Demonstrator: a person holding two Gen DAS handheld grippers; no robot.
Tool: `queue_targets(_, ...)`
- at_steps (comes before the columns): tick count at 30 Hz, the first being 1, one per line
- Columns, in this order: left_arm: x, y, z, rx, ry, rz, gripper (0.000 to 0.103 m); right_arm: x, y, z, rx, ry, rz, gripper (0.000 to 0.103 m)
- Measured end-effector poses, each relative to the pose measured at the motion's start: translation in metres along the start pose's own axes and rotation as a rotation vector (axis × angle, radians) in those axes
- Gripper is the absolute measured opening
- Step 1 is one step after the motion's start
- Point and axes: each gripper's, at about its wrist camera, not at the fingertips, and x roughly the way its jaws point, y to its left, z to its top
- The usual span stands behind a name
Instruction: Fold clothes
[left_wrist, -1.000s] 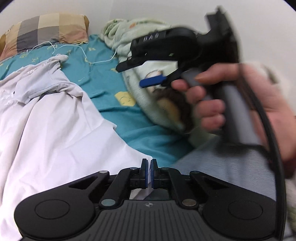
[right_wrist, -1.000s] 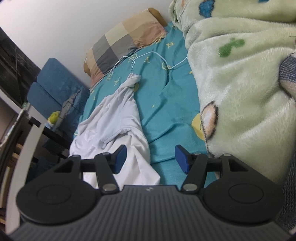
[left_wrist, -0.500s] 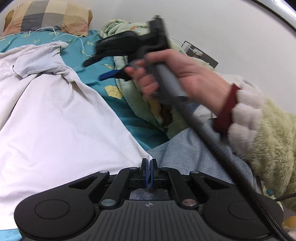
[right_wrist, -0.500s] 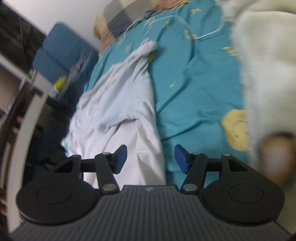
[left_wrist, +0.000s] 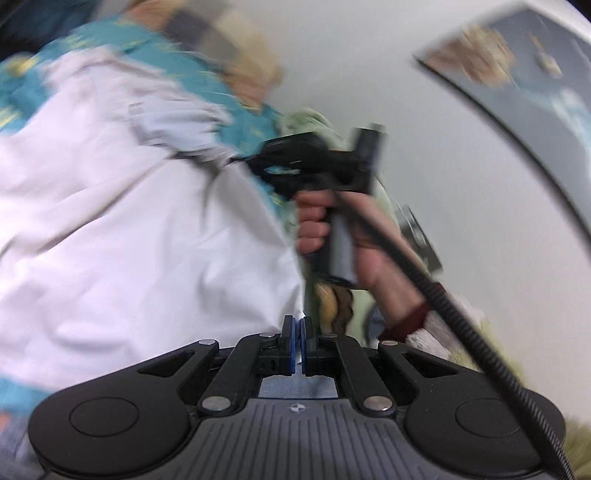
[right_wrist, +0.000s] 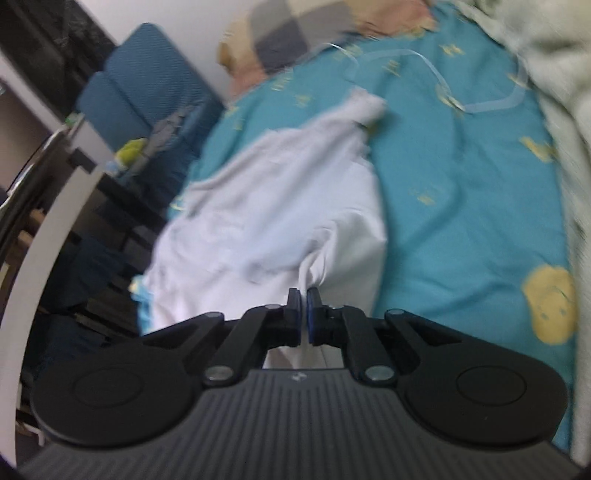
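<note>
Because both claws grip only thin edges of the white shirt (right_wrist: 280, 206), the likeliest trouble is the cloth slipping free once it is pulled taut. The right gripper (right_wrist: 302, 308) has its jaws drawn together with a narrow fold of the shirt rising between the blue pads, a small bite that I judge could give way under a sideways tug. The left gripper (left_wrist: 297, 332) has its jaws pressed close too; white cloth reaches right up to its tips, but the blur leaves me unable to say whether any of it is caught or the pads meet on nothing.

The shirt lies rumpled on the teal bedsheet (right_wrist: 461, 206), one sleeve stretched toward the checked pillow (right_wrist: 295, 33). If the two ends are lifted unevenly, the bunched middle may twist and the fold come out crooked. A thin white cord (right_wrist: 436, 70) lies looped on the sheet just past the sleeve, and a dragged sleeve could snag it. The pale green blanket (right_wrist: 546, 55) heaped along the sheet's edge crowds the room for laying the shirt flat.

By count: one shirt, one pillow, one cord, one blanket, one sheet, two grippers, and one hand (left_wrist: 332, 229) in sight, holding the right tool's handle. A blue chair (right_wrist: 147, 96) stands beside the bed.
</note>
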Motion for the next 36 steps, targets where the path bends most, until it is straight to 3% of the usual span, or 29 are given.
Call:
queue_targets(3, -0.003, 0.021, -0.007, -0.09, 0.032, 0.112, 0.003, 0.02, 0.035, -0.001, -0.089, 0.04, 0.001, 0.006)
queue_targets(7, 0.01, 0.037, -0.012, -0.105, 0.104, 0.319, 0.003, 0.07, 0.052, -0.023, -0.153, 0.127, -0.041, 0.007)
queue_targets(10, 0.018, 0.036, -0.012, -0.075, 0.134, 0.366, 0.003, 0.092, 0.044, -0.039, -0.157, 0.147, -0.055, 0.008)
queue_targets(12, 0.02, 0.033, -0.012, -0.06, 0.142, 0.369, 0.003, 0.087, 0.037, -0.038, -0.134, 0.148, -0.036, 0.01)
queue_targets(14, 0.02, 0.032, -0.011, -0.055, 0.142, 0.361, 0.008, 0.075, 0.031, -0.032, -0.113, 0.148, -0.028, 0.02)
queue_targets(16, 0.017, 0.03, -0.011, -0.039, 0.139, 0.358, 0.025, 0.052, 0.031, -0.026, -0.104, 0.106, -0.017, 0.059)
queue_targets(17, 0.014, 0.028, -0.01, -0.028, 0.137, 0.359, 0.034, 0.039, 0.031, -0.023, -0.098, 0.079, -0.01, 0.066)
queue_targets(20, 0.013, 0.019, -0.005, 0.012, 0.123, 0.38, 0.053, -0.002, 0.035, -0.021, -0.08, 0.036, 0.015, 0.067)
queue_targets(24, -0.007, 0.015, 0.009, 0.027, 0.081, 0.39, 0.069, -0.057, 0.035, -0.033, -0.009, -0.01, 0.036, 0.068)
queue_targets(27, -0.021, 0.022, 0.031, 0.006, 0.035, 0.399, 0.074, -0.088, 0.033, -0.048, 0.026, -0.08, 0.058, 0.068)
queue_targets(31, -0.033, 0.033, 0.075, 0.003, -0.061, 0.443, 0.076, -0.097, 0.027, -0.069, 0.026, -0.153, 0.038, 0.068)
queue_targets(34, -0.032, 0.048, 0.116, -0.014, -0.138, 0.442, 0.076, -0.087, 0.026, -0.081, -0.008, -0.161, 0.017, 0.068)
queue_targets(36, -0.024, 0.069, 0.148, -0.076, -0.212, 0.431, 0.075, -0.078, 0.028, -0.086, -0.048, -0.155, -0.006, 0.068)
